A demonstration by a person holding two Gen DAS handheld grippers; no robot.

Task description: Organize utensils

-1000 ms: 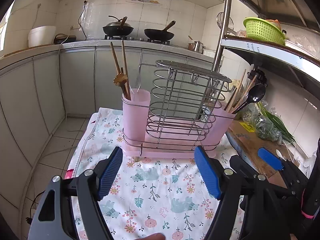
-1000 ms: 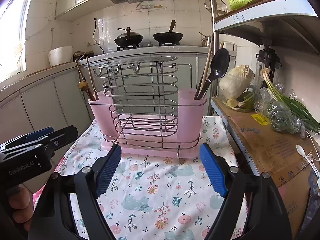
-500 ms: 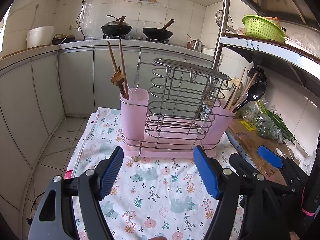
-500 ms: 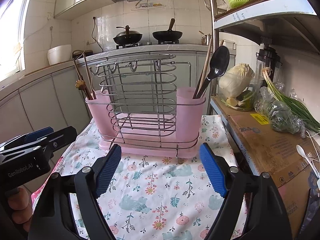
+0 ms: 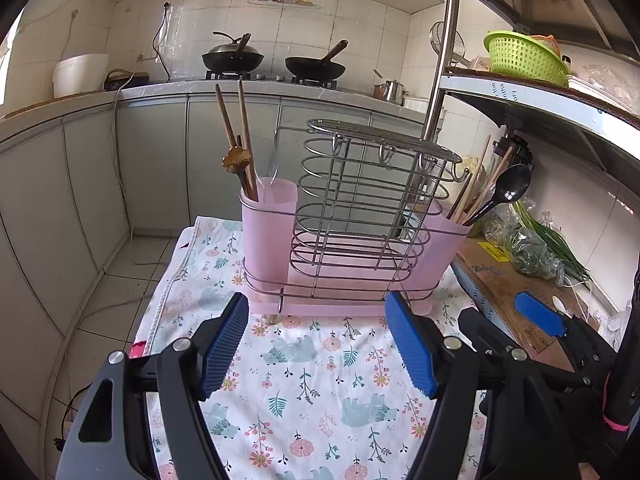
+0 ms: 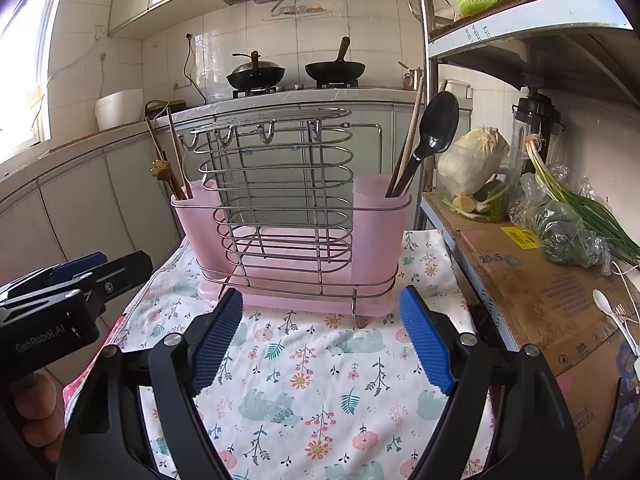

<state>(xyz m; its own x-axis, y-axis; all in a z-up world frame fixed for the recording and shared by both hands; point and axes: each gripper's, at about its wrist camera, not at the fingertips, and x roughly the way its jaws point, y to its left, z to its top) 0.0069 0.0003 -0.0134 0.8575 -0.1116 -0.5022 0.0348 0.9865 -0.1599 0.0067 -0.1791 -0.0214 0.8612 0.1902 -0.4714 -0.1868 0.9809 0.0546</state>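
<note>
A pink utensil caddy (image 5: 268, 240) (image 6: 380, 236) with a wire rack (image 5: 360, 208) (image 6: 280, 184) stands on a floral cloth (image 5: 312, 376) (image 6: 320, 380). Its left cup holds wooden chopsticks (image 5: 236, 140) (image 6: 172, 156) and a flower-ended stick. In the right cup stand a black spoon (image 5: 508, 192) (image 6: 436, 128) and more chopsticks. My left gripper (image 5: 318, 344) hovers open just in front of the caddy, nothing between its blue pads. The right gripper (image 6: 320, 340) is likewise open and empty, also short of the caddy. A white plastic spoon (image 6: 606, 308) lies on the cardboard at the right.
A cardboard-topped shelf (image 6: 540, 292) at the right carries cabbage (image 6: 472, 160), bagged greens (image 6: 568, 228) and scallions. A green basket (image 5: 524, 56) sits on the upper shelf. Behind are a counter, two woks (image 5: 232, 58) and a white pot (image 5: 80, 74). Tiled floor lies to the left.
</note>
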